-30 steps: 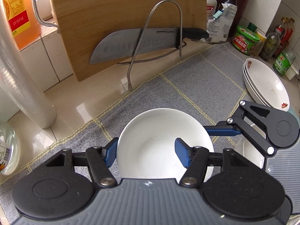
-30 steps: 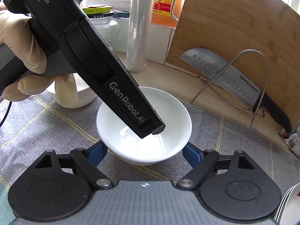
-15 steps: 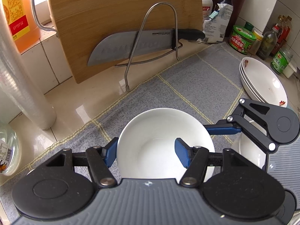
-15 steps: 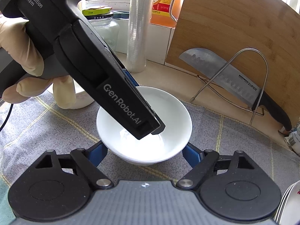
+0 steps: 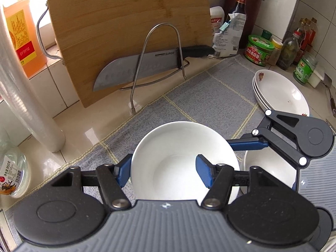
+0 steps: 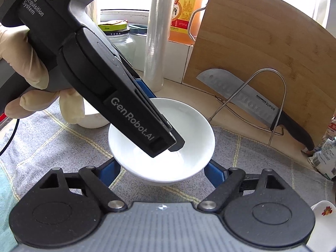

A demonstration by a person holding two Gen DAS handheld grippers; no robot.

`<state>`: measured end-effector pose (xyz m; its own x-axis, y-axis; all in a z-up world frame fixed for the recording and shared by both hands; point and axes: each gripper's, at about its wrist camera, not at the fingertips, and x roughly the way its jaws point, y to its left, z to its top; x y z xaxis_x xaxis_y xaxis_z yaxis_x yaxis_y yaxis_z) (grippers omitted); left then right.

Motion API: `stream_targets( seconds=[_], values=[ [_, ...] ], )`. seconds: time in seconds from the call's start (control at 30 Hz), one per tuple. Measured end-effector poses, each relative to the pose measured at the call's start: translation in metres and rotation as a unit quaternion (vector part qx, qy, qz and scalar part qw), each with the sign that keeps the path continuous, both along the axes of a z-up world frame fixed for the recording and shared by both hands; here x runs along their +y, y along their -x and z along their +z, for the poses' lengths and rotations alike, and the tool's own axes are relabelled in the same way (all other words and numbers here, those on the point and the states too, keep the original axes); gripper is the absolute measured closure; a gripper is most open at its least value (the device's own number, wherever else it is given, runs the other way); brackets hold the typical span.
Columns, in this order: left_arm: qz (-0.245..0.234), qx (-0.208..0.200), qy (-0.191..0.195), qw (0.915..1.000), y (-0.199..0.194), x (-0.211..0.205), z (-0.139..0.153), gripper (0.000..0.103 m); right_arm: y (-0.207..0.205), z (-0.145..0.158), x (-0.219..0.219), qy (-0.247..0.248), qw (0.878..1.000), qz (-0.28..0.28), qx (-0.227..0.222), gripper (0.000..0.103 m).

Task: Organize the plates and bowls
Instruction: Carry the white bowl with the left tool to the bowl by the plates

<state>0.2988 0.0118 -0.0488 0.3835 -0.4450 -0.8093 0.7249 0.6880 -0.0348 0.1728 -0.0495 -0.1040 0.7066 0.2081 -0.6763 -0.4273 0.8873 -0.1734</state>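
A white bowl is held by my left gripper, whose blue fingers straddle its near rim, one outside and one inside; it is lifted off the grey checked cloth. The same bowl shows in the right wrist view with the left gripper's body reaching into it. My right gripper is open, its fingers either side of the bowl below it. A second white bowl sits under the right gripper. A stack of flowered white plates lies at the right.
A bamboo cutting board leans at the back with a knife in a wire rack. A plastic wrap roll, oil bottle and jars stand left; condiment bottles stand right. Another white bowl sits behind the gloved hand.
The left gripper has lifted the bowl a little higher and the view has tilted up. The right gripper stays open under the bowl.
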Motion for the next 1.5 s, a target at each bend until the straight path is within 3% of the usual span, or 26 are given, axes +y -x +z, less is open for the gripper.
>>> stream_targets(
  seconds=[0.33, 0.8, 1.07, 1.5],
  values=[
    [-0.01, -0.021, 0.001, 0.9997, 0.028, -0.014, 0.017, 0.04, 0.029, 0.013, -0.011, -0.002, 1.0, -0.008, -0.017, 0.013],
    [-0.062, -0.031, 0.005, 0.9976, 0.058, -0.07, 0.025, 0.04, 0.063, 0.024, -0.058, 0.005, 0.998, -0.053, -0.03, 0.013],
    [-0.085, -0.016, 0.003, 0.9963, 0.069, -0.094, 0.015, 0.04, 0.072, 0.018, -0.081, 0.002, 0.997, -0.079, -0.013, 0.013],
    [-0.093, 0.005, -0.004, 0.9956, 0.08, -0.098, 0.001, 0.04, 0.081, 0.007, -0.089, -0.023, 0.996, -0.085, 0.023, 0.013]
  ],
)
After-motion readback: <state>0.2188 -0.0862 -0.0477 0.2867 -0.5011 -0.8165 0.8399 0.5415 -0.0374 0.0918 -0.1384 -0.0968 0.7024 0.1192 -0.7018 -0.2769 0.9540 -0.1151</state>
